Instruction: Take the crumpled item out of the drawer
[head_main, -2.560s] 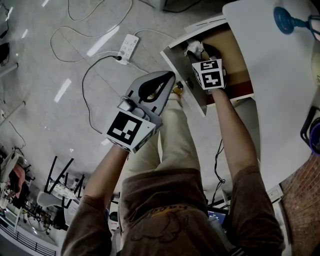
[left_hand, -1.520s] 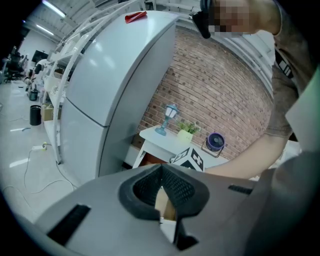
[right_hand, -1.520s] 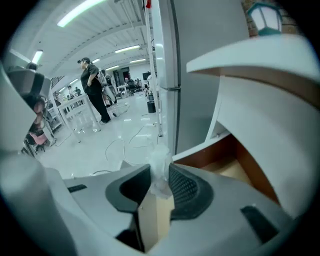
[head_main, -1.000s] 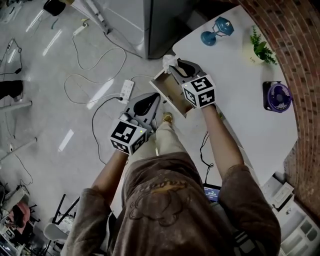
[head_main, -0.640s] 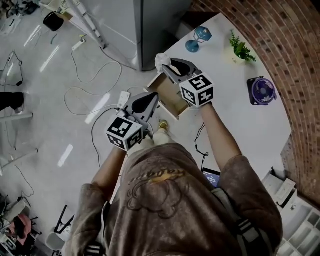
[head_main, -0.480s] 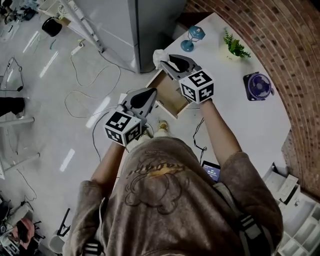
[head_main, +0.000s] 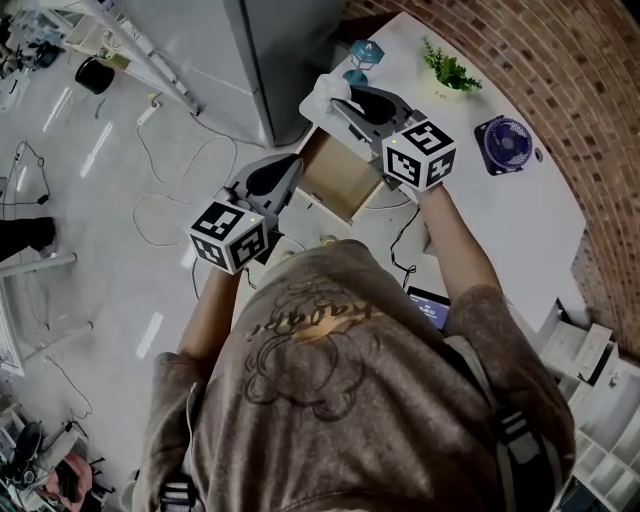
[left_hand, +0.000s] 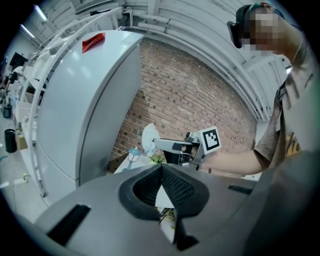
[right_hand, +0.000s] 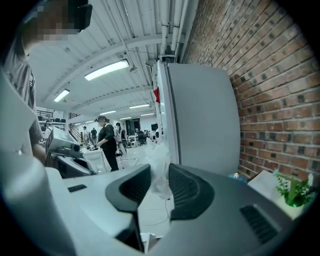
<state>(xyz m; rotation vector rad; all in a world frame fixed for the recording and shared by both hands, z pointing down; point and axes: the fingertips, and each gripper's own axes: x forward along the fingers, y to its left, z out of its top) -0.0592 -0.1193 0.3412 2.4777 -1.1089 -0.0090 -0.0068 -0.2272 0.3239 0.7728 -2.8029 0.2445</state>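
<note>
No writing is legible; the shirt (head_main: 310, 330) print stays unreadable.

Head view: aimed steeply down onto the open drawer (head_main: 335, 178).
Gripper views: levelled outward, close behind own fingers (left_hand: 180, 189).
Shared: brick wall (left_hand: 185, 100).

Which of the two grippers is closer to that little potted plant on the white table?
Right. The right gripper, holding the crumpled item, is at the table edge near the potted plant; the left gripper is farther off, across the open drawer.
</note>
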